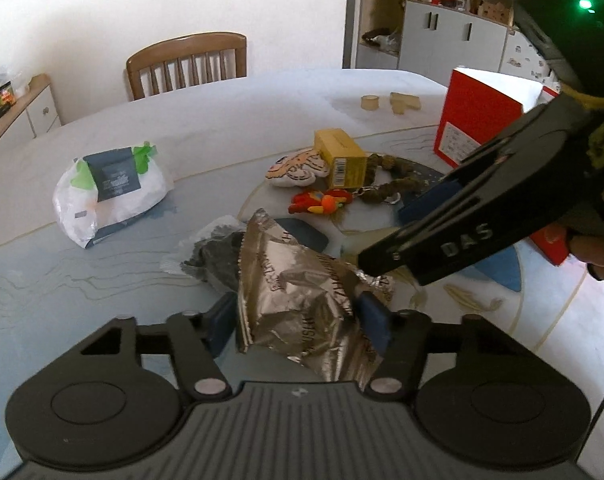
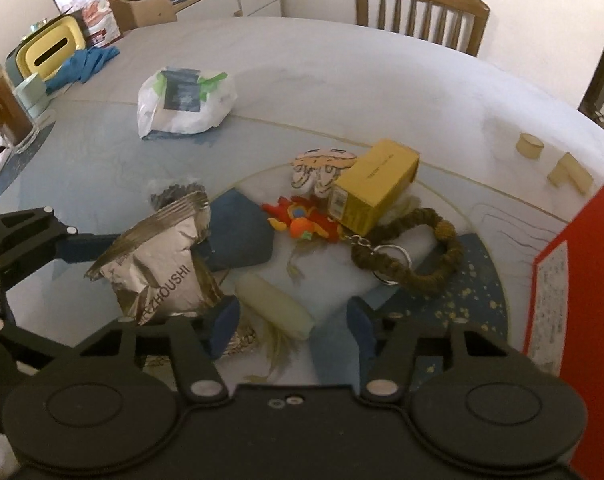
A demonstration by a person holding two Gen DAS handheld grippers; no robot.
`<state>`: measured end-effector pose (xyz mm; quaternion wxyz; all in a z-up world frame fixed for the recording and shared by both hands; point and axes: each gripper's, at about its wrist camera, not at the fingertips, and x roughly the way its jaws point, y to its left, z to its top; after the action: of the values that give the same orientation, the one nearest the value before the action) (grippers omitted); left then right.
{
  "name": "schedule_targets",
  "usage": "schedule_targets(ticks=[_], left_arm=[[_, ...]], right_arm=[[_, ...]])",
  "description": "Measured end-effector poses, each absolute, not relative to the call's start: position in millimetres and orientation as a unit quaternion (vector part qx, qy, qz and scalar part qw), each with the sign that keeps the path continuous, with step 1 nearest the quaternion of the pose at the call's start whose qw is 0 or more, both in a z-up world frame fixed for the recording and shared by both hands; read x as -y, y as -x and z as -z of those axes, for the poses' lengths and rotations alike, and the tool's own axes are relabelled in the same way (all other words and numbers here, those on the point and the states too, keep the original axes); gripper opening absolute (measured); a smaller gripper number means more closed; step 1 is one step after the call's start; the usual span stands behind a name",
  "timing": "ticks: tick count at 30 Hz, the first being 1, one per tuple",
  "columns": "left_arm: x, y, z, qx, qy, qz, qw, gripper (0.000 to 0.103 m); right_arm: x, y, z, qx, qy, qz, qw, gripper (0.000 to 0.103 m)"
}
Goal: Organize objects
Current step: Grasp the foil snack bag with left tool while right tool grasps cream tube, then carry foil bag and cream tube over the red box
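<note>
Two risks: left gripper (image 1: pixel 297 320) fingers pinch crinkly foil bag (image 1: pixel 302 296) above the surface; slack foil may slip. Right gripper (image 2: pixel 289 326), wide open, empty, could snag it.

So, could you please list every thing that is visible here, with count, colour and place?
foil snack bag: 1, silver, in left gripper
wipes pack: 1, white-green, far left on table
small box: 1, yellow, centre
plush charm: 1, red-orange, beside box
braided keyring: 1, brown, right of centre
red box: 1, right edge
chair: 1, brown, behind table
table: 1, pale blue
left gripper: holding bag
right gripper: open, above a pale cylinder
</note>
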<state>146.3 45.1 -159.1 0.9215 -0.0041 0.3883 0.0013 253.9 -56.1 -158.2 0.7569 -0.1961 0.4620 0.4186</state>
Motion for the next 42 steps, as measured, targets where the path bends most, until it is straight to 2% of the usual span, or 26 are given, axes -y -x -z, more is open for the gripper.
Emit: schedule_targets(ticks=[4, 8, 10, 13, 28, 42], left_arm=[[-44.9, -146.8, 158.0, -0.392, 0.008, -0.005, 0.92, 0.059], [-43.5, -146.4, 157.0, -0.398, 0.004, -0.01, 0.917, 0.056], [-43.4, -146.2, 156.5, -0.399, 0.004, -0.011, 0.917, 0.054], [-44.1, -145.4, 155.6, -0.401, 0.007, -0.013, 0.916, 0.052], [-43.8, -131.4, 135.0, -0.4, 0.034, 0.002, 0.916, 0.048], [-19.4, -136.6, 70.7, -0.366, 0.044, 0.068, 0.927, 0.048]], right_arm=[[53.5, -251.9, 159.3, -0.46, 0.196, -0.428, 0.753, 0.041], [52.7, -249.0, 159.3, -0.454, 0.202, -0.428, 0.755, 0.037], [53.6, -248.5, 159.9, -0.452, 0.204, -0.42, 0.76, 0.027], [58.1, -250.2, 159.4, -0.459, 0.188, -0.412, 0.764, 0.017], [93.7, -224.4, 122.9, -0.439, 0.142, -0.39, 0.797, 0.014], [160.1, -215.1, 58.3, -0.393, 0.076, -0.365, 0.841, 0.014]])
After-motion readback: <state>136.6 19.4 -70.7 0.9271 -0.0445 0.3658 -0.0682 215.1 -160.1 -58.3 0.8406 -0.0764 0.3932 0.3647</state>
